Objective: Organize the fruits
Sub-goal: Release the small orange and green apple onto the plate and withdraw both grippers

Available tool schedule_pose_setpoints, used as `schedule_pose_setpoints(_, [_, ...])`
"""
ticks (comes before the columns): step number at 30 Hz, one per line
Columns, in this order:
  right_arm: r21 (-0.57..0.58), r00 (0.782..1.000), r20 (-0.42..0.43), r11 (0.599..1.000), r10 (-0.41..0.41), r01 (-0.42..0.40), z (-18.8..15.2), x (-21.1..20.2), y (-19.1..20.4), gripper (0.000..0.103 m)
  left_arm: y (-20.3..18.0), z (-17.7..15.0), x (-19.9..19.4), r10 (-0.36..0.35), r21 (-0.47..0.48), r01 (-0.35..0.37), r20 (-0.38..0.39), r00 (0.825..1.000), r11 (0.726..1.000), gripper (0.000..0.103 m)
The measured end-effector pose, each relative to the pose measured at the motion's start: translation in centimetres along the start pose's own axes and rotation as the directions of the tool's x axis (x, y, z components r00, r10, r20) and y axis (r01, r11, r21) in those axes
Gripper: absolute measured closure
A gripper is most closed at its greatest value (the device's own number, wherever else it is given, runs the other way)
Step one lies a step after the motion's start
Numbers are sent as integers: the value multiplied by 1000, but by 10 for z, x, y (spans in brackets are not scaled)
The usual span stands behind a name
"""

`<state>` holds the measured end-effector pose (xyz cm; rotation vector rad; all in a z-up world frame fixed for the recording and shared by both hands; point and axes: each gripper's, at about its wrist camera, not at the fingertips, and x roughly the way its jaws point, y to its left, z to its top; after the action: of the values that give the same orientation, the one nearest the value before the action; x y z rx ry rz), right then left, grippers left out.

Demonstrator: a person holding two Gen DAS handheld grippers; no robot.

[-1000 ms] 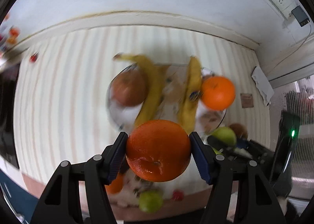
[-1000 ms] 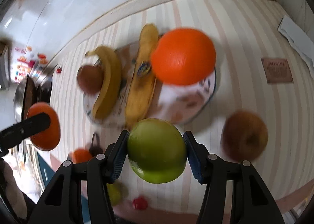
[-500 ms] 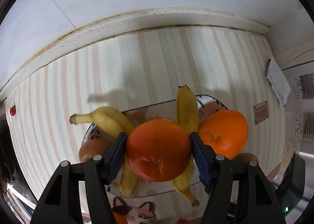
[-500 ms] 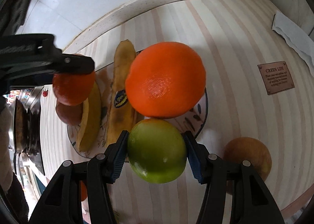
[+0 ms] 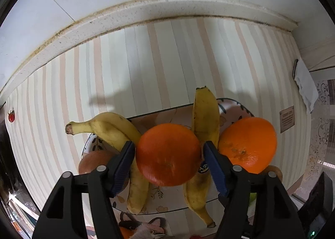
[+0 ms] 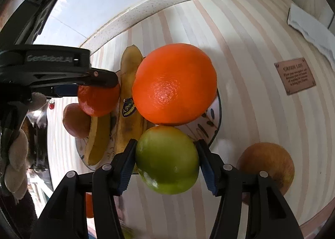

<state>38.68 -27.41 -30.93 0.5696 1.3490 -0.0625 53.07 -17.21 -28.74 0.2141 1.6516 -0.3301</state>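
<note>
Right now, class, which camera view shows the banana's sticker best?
The right wrist view: the sticker faces the camera, whole and unblocked, between the two oranges. In the left wrist view only its edge peeks out behind the left tongs.

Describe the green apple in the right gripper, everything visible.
The green apple is round, smooth and glossy, yellow-green with a faint reddish blush on top. It looks whole. The right gripper is shut on it, a blue ribbed pad pressing each side. It hangs at the near rim of the plate, just in front of the large orange; whether it touches either cannot be told.
</note>
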Motion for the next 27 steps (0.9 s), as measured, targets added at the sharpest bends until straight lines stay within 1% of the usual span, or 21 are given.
schedule_pose_setpoints(1, [7,1000,-7,1000,9,-9,0,-1,0,37,2,0,-4,-7,-5,7,8,1000,1000,29])
schedule_pose_setpoints(3, [22,1000,-20,1000,20,-20,0,-5,-1,14,6,-3,-13,-19,-13,19,23,1000,1000,26])
schedule_pose_setpoints(4, [25,999,-20,999,26,-25,0,-8,-2,14,9,-5,-17,-21,-17,21,29,999,1000,20])
schedule_pose_setpoints(5, [24,999,-20,999,30,-30,-1,-11,-1,14,11,-8,-22,-27,-22,28,39,999,999,18])
schedule_pose_setpoints(7, [13,999,-25,1000,23,-22,-2,-17,2,13,17,-18,-32,-33,-34,35,57,998,999,18])
schedule_pose_setpoints(9, [-6,1000,-29,1000,11,-11,-4,-25,6,8,23,-27,-40,-33,-48,37,76,997,998,18])
schedule_pose_setpoints(14, [-73,998,-13,995,-69,67,-10,-45,16,8,34,-66,-55,-14,-87,26,130,991,996,18])
schedule_pose_setpoints(17, [-107,995,11,989,-99,99,-14,-60,21,8,37,-91,-62,5,-109,12,159,987,994,18])
schedule_pose_setpoints(20, [-132,994,33,985,-104,108,-18,-77,26,8,40,-114,-69,26,-129,-3,179,983,992,18])
schedule_pose_setpoints(25, [-180,992,63,976,-109,118,-29,-101,36,8,44,-155,-87,31,-159,4,213,976,987,18])
schedule_pose_setpoints(27, [-199,990,86,972,-108,123,-36,-116,40,8,44,-166,-95,33,-168,6,231,972,986,18])
